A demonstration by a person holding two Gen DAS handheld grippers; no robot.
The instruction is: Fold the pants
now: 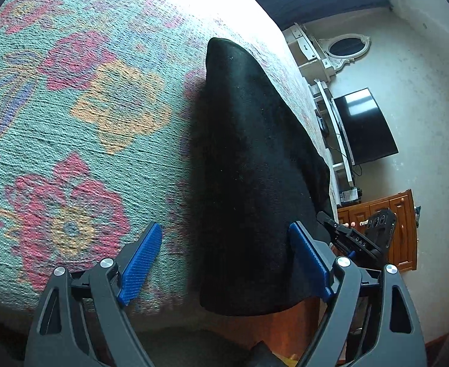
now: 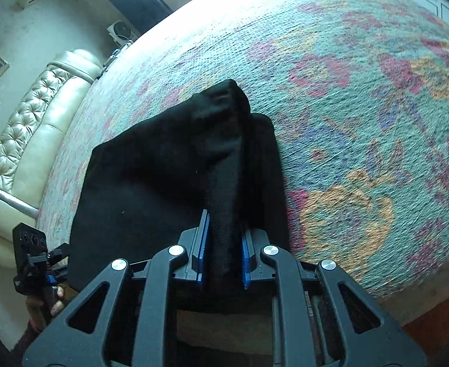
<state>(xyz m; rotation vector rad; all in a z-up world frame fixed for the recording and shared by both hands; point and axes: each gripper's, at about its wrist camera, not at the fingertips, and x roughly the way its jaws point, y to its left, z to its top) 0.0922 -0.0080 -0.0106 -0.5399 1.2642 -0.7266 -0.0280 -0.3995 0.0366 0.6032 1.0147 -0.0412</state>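
Right now the black pants (image 2: 163, 183) lie on the bed (image 2: 362, 98), on its floral cover, close to the near edge, with their bottom hem hanging just over that edge. The right claw (image 2: 223, 250) is clamped on a raised ridge of the fabric: both blue pads (image 2: 204, 250) press the cloth from either side, and the pinched strip rises out of the claw toward a bunched peak further up the bed. To the left of that ridge the pants spread flat and wide; to the right a narrower fold lies beside it.

Over on the other side, the left claw (image 1: 227, 257) stands wide apart, nothing gripped. Its right pad (image 1: 308, 263) sits against the near right part of the pants, while its left pad (image 1: 140, 263) hovers over bare cover, well clear of the cloth. So the pants' left edge falls between the two pads. From this view the garment runs away up the bed as a long dark tapering shape. The right claw shows at the bed's right edge, beside the pants.
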